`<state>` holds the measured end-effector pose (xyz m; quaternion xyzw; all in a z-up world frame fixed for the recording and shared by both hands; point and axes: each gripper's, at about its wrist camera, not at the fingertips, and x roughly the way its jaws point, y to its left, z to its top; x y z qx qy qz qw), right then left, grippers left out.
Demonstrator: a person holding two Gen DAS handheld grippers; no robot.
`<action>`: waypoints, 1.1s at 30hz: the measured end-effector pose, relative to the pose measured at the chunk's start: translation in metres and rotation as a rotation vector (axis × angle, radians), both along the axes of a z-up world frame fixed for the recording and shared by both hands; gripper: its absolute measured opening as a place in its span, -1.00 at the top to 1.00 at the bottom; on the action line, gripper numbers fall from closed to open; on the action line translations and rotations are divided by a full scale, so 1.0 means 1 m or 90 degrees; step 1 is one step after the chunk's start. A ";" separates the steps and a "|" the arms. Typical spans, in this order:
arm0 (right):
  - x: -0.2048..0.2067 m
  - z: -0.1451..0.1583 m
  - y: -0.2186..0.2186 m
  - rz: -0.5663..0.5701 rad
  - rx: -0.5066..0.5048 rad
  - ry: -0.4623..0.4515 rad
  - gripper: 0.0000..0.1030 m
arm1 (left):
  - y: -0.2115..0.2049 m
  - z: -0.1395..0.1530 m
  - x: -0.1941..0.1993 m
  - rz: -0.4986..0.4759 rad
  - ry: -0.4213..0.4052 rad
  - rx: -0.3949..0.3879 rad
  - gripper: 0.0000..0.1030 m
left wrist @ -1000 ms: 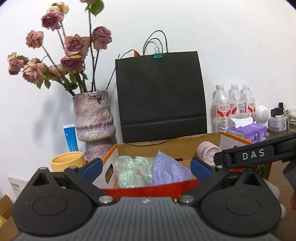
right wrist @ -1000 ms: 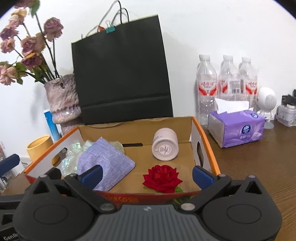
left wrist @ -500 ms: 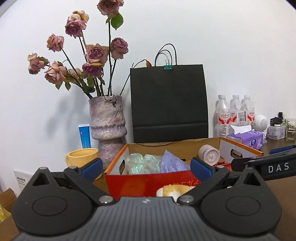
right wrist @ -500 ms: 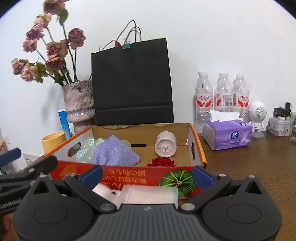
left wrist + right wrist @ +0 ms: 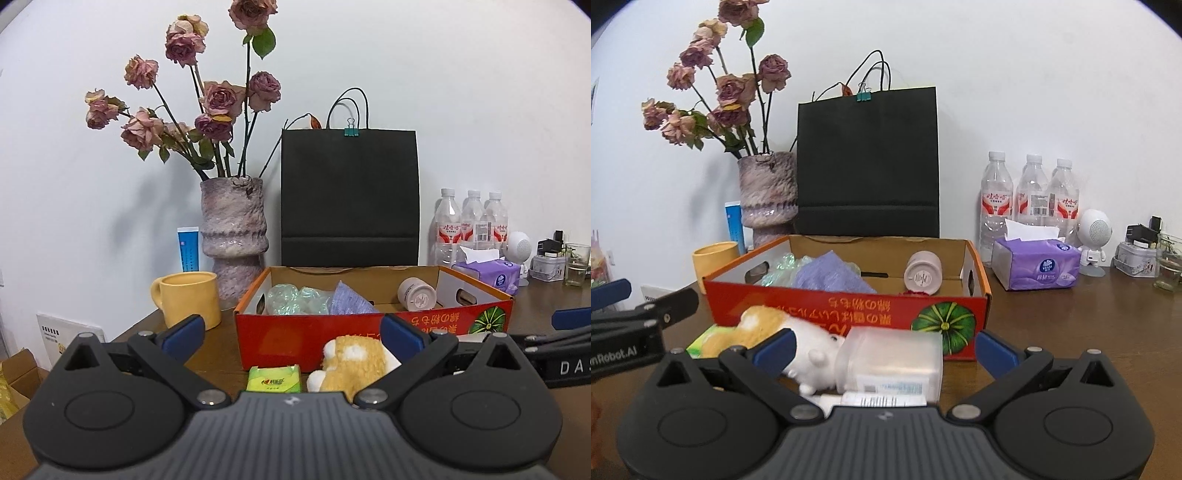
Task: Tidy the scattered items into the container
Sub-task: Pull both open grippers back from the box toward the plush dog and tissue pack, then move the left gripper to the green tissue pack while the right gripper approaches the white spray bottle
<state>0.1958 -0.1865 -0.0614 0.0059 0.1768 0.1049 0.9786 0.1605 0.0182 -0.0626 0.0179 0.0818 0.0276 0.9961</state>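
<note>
Picking next item: both hand-held grippers gape empty, left [image 5: 291, 334], right [image 5: 884, 345].
Loose: toy [image 5: 351, 362], packet [image 5: 274, 379], bottle [image 5: 892, 363] before box [image 5: 849, 306].
Next: close on one.

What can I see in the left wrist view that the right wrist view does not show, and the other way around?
Only the left wrist view shows the handle of the yellow mug and the printed face of the green packet. Only the right wrist view shows the frosted plastic box and the plush toy's white head beside it. Both share the cardboard box, the plush toy, the vase, the black bag and the bottles. Both the left gripper and the right gripper are open.
</note>
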 end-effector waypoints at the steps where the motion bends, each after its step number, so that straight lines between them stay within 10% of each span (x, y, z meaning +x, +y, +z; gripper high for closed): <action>1: -0.002 0.000 0.000 0.000 -0.001 0.001 -1.00 | 0.000 0.000 -0.003 0.001 0.001 -0.002 -1.00; 33: -0.026 -0.015 -0.007 0.017 -0.011 0.107 -1.00 | -0.005 -0.008 -0.034 -0.004 0.104 0.003 -1.00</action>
